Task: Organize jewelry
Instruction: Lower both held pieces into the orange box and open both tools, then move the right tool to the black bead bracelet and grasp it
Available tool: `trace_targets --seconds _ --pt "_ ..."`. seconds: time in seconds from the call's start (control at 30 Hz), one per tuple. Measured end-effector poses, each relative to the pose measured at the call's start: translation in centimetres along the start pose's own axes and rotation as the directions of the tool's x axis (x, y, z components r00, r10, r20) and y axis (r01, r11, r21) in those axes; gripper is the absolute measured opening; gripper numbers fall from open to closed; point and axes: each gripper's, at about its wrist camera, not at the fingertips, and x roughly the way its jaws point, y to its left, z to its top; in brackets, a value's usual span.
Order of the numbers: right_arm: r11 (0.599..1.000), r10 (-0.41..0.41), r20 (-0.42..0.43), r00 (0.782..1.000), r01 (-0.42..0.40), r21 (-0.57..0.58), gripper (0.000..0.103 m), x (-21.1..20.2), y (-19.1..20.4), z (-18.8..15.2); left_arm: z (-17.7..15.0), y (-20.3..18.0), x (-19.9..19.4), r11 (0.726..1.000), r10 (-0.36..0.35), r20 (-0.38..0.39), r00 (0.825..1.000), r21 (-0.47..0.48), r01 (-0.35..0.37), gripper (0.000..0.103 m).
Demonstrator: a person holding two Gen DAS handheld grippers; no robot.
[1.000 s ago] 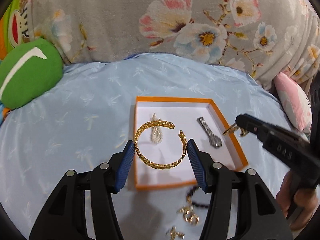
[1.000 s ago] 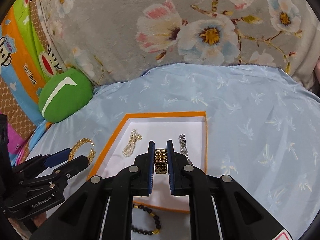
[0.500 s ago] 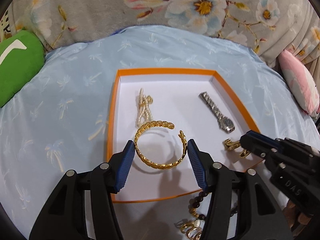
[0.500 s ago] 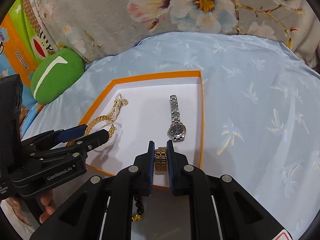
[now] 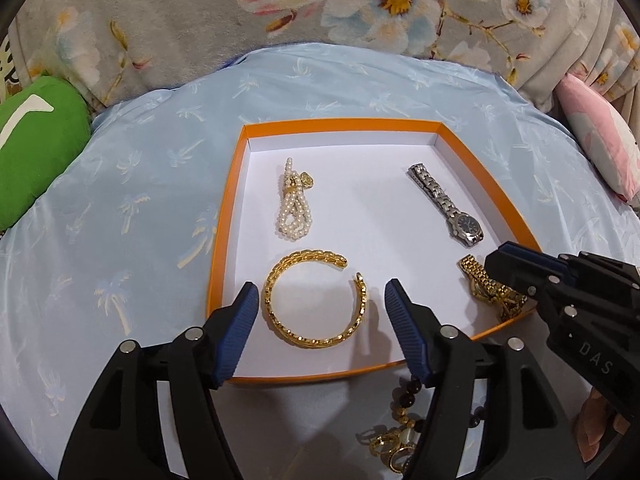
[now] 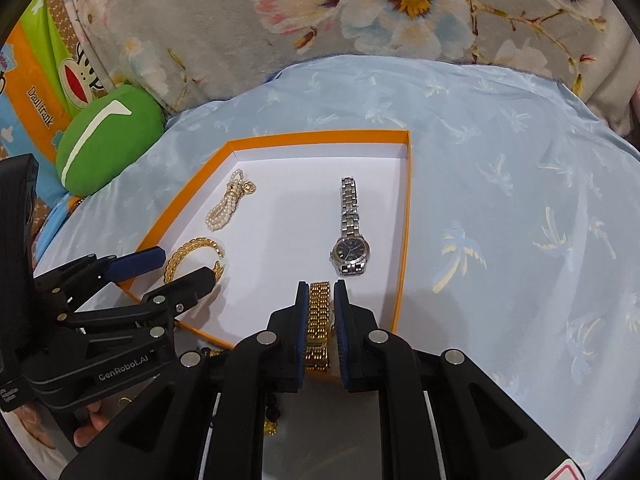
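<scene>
An orange-rimmed box (image 5: 228,216) (image 6: 405,216) with a white floor lies on the blue bedspread. In it lie a pearl bracelet (image 5: 294,208) (image 6: 226,206), a silver watch (image 5: 448,206) (image 6: 350,236) and a gold open bangle (image 5: 316,304) (image 6: 192,258). My left gripper (image 5: 318,300) (image 6: 182,264) straddles the bangle; its jaws are opening and the pads stand clear of it as it rests on the box floor. My right gripper (image 6: 320,292) (image 5: 492,272) is shut on a gold link watch band (image 6: 319,324) (image 5: 486,284) low over the box's near right corner.
A black bead bracelet (image 5: 408,396) and gold rings (image 5: 390,446) lie on the surface in front of the box. A green cushion (image 5: 36,148) (image 6: 108,136) sits at the left, a pink pillow (image 5: 600,140) at the right, a floral blanket (image 5: 320,4) behind.
Both grippers came down toward the box. The left jaws spread away from the bangle, which now lies on the box floor. The right gripper stays shut on the gold band.
</scene>
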Motion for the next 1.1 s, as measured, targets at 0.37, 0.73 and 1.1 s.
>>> trace_targets --seconds 0.37,0.73,1.1 --pt "1.0 0.025 0.092 0.995 -0.025 -0.002 0.028 -4.7 0.2 -0.9 -0.7 2.6 -4.5 0.992 -0.026 0.093 0.995 -0.12 0.037 0.076" --pt "0.988 0.066 0.042 0.997 -0.059 -0.143 0.035 -6.7 5.1 -6.3 -8.1 5.3 -10.0 0.978 0.039 0.063 0.997 -0.205 -0.025 0.076" --pt "0.965 0.068 -0.083 0.994 -0.087 -0.248 0.034 -3.6 6.5 -5.8 -12.1 2.7 -11.0 0.986 -0.038 -0.012 0.999 -0.164 0.036 0.076"
